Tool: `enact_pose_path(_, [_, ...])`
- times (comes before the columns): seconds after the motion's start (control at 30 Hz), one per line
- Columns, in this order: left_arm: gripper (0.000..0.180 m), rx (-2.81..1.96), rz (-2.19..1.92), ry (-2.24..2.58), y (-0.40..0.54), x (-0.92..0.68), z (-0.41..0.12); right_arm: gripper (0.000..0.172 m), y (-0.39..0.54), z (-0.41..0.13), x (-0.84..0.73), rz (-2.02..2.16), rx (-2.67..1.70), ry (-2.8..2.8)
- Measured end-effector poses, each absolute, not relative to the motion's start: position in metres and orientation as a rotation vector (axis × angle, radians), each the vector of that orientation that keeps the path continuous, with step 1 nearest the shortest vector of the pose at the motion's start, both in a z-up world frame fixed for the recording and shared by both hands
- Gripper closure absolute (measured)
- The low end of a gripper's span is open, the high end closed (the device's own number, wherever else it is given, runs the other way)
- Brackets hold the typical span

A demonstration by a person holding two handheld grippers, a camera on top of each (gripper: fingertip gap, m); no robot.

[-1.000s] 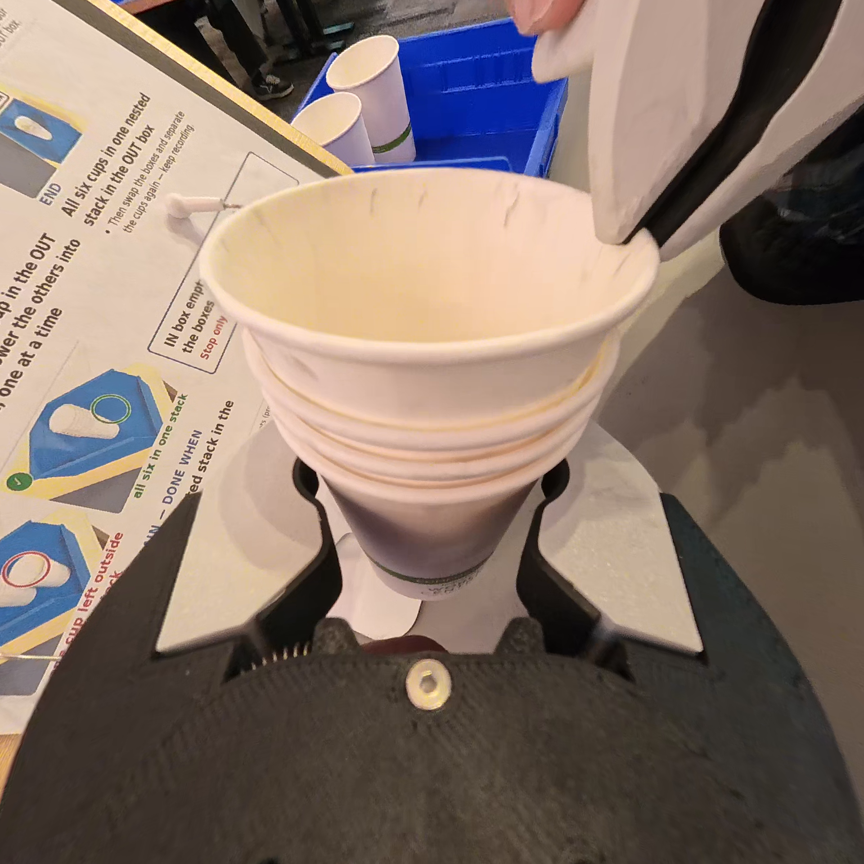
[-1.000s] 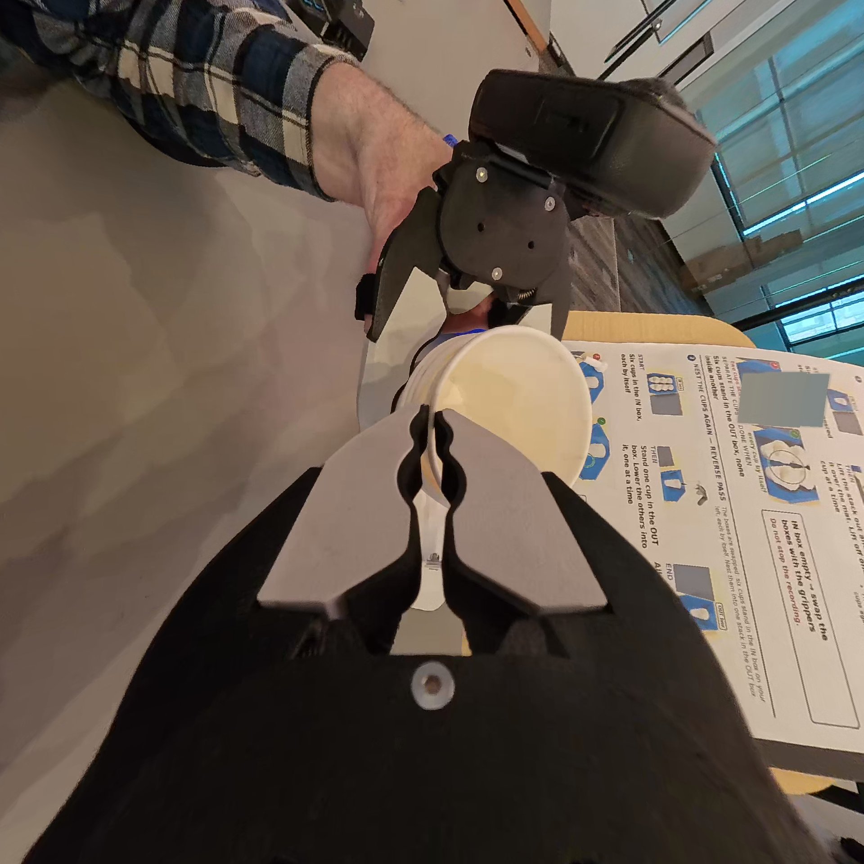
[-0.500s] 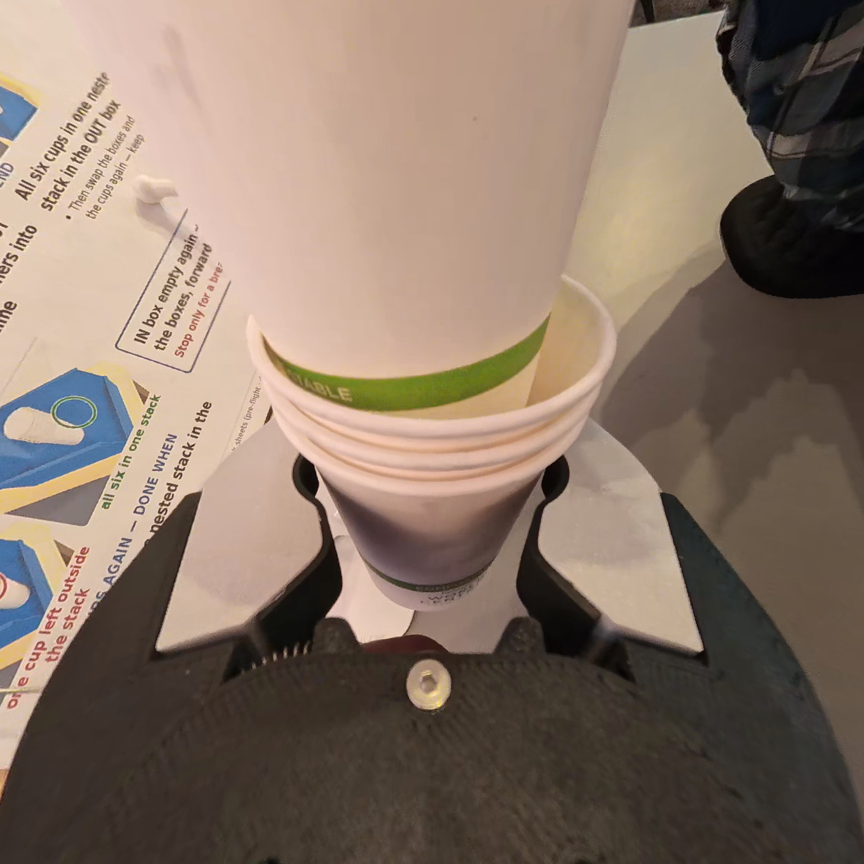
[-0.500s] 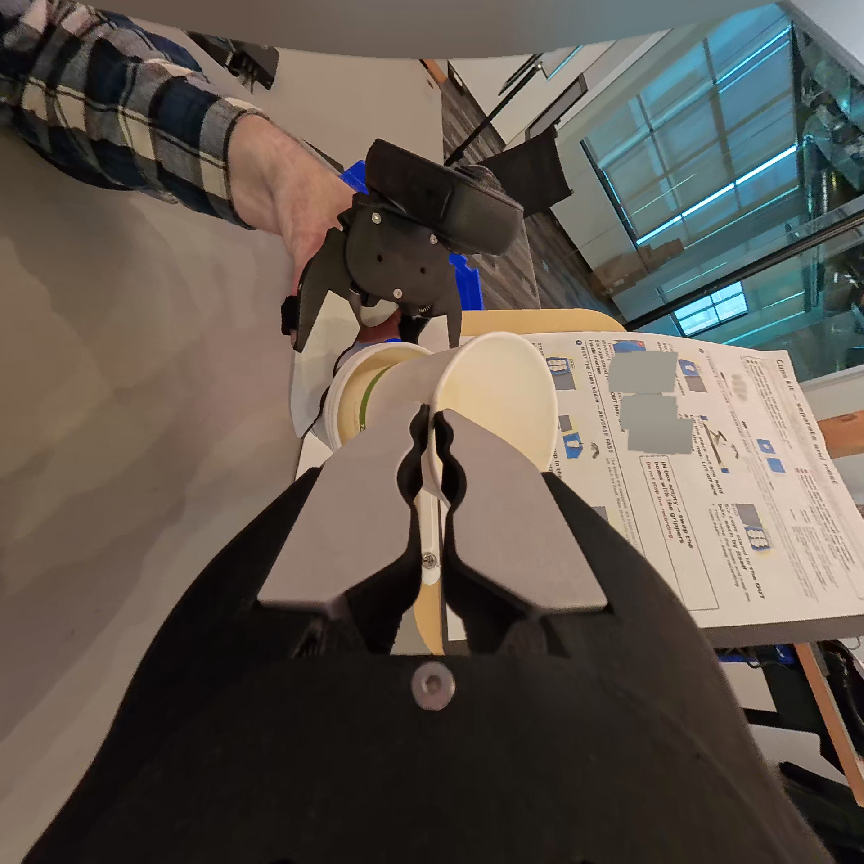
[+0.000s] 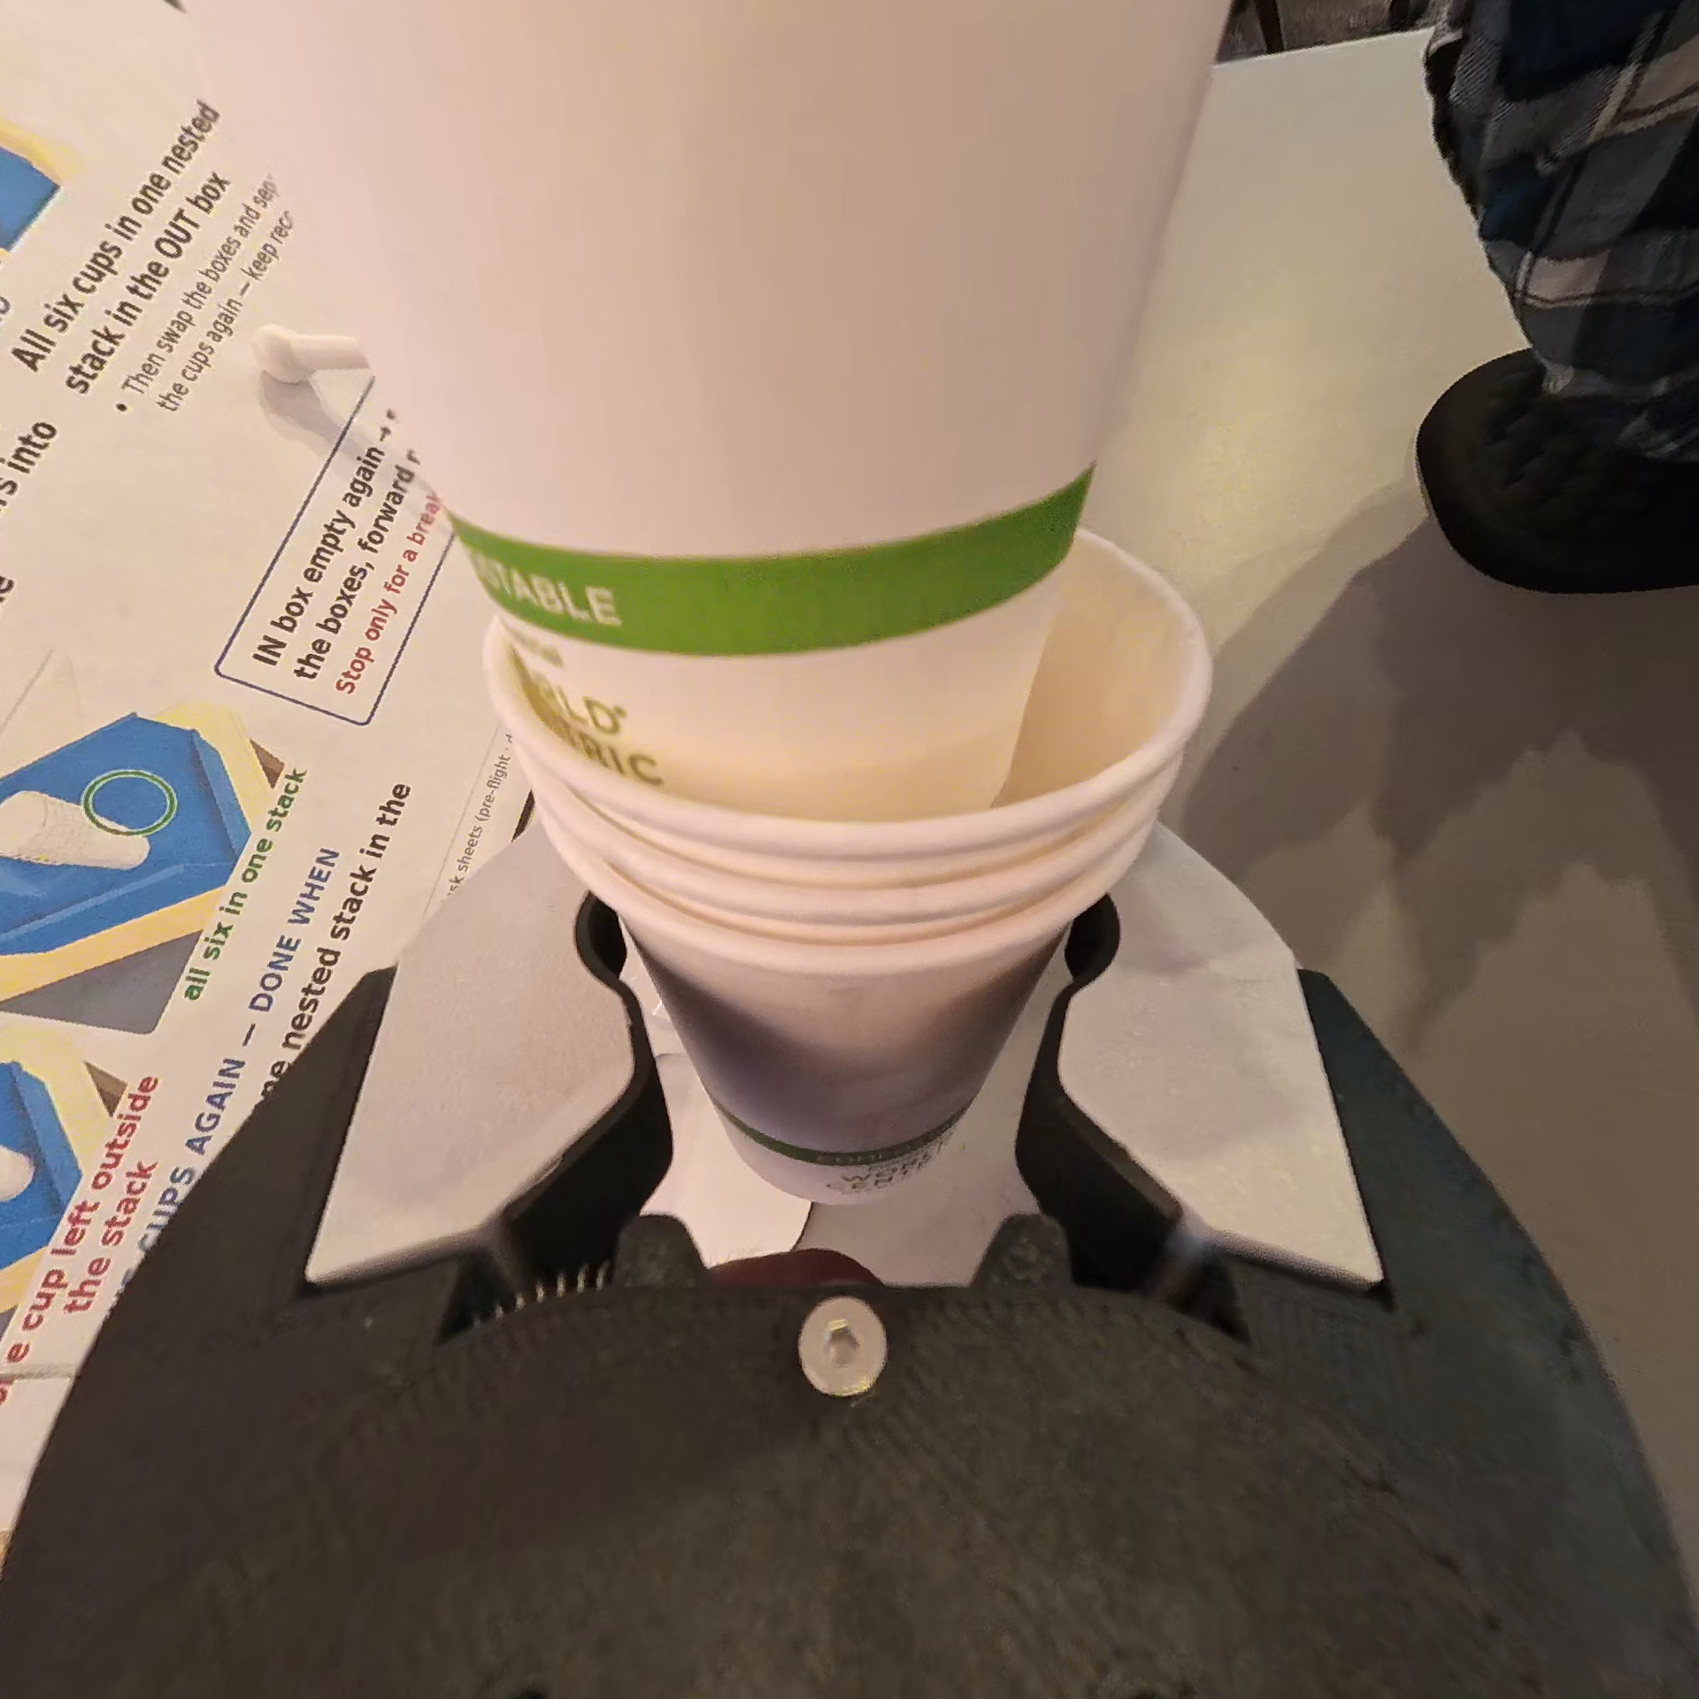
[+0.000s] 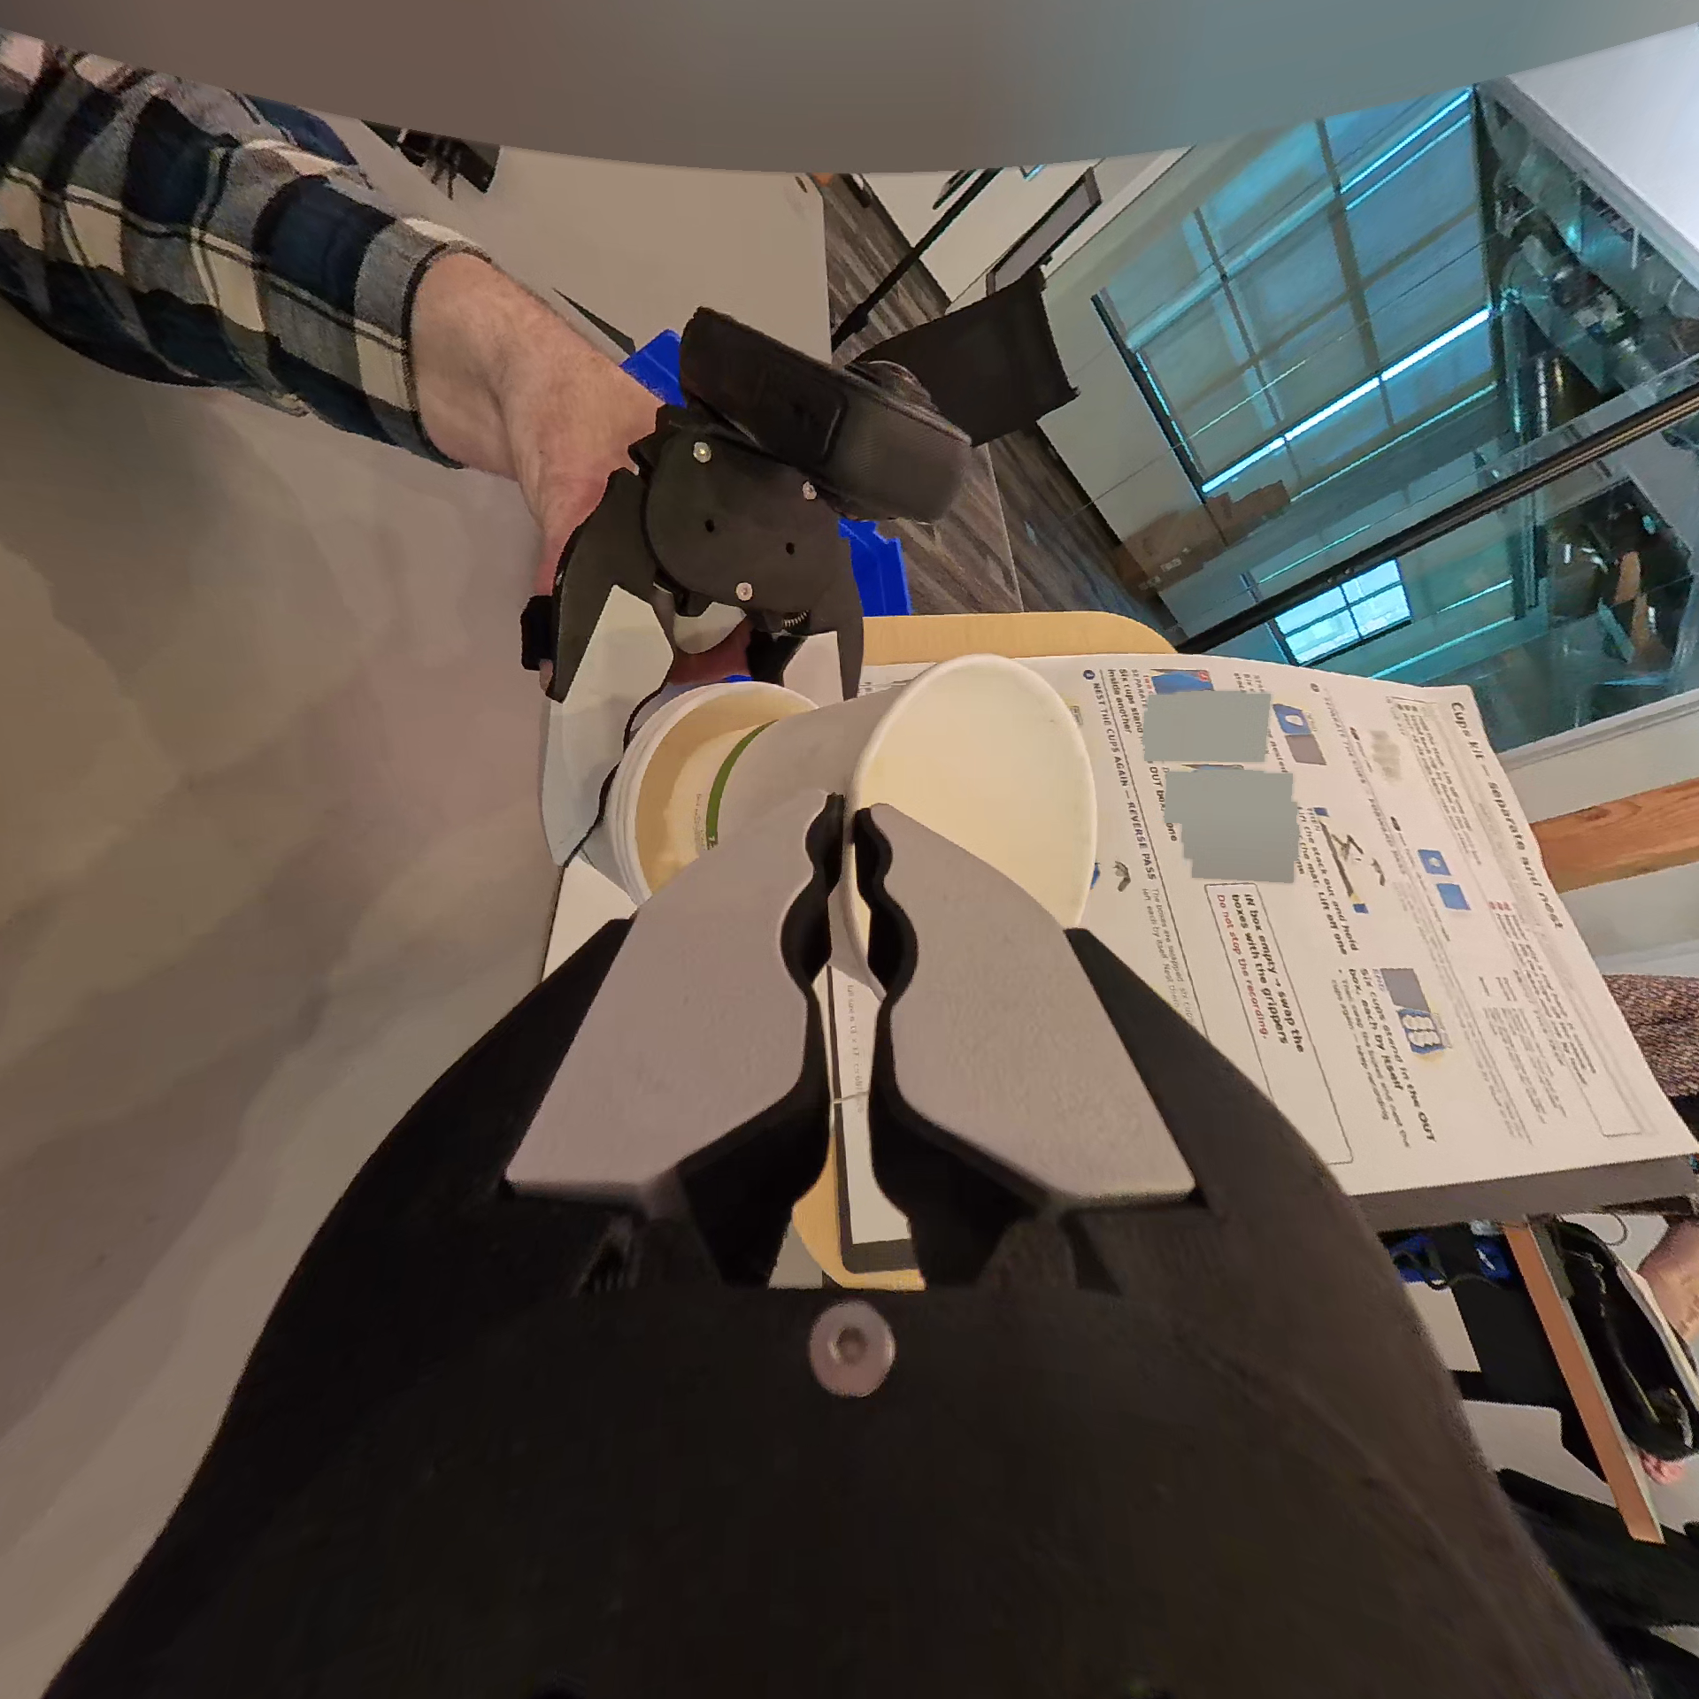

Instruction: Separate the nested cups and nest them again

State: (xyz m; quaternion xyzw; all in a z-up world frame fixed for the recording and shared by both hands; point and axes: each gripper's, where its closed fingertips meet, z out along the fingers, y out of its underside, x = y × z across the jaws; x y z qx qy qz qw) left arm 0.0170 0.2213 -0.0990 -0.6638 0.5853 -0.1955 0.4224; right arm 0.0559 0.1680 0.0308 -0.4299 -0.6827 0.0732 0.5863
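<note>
The white paper cup with a green band near its base [image 5: 735, 303] sits partly drawn out of the nested stack of white paper cups [image 5: 846, 855]. Its base is inside the top cup's mouth, leaning toward the stack's left side in the left wrist view, with open space on the other side.

Your right gripper [image 6: 848, 814] has its fingers [image 6: 993, 993] closed together on the rim of that cup, one finger outside the wall and one inside the mouth, pads pressed on the thin paper.

Your left gripper [image 5: 850, 956] holds the stack at its lower body. Its fingers [image 5: 515, 1020] stand wide apart with the bottom cup wedged between them, black inner edges against the cup wall just under the rolled rims. Three or four rims show, stacked tight.

In the right wrist view, both cups lie roughly sideways, mouths toward the camera. Your hand [image 6: 515, 404], in a plaid sleeve [image 6: 184, 248], grips the left gripper.

Beneath lies a printed instruction sheet with blue pictures [image 5: 184, 644] on the pale bench [image 5: 1287, 276]. A blue plastic bin [image 6: 873, 561] shows behind the left gripper.
</note>
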Motion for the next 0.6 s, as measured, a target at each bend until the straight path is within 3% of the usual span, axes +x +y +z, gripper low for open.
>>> enact_pose_path(0.6, [0.085, -1.667, -0.511, 1.446, 0.224, 0.019, -0.101, 0.169, 0.162, 0.062, 0.083, 0.099, -0.970, -1.492])
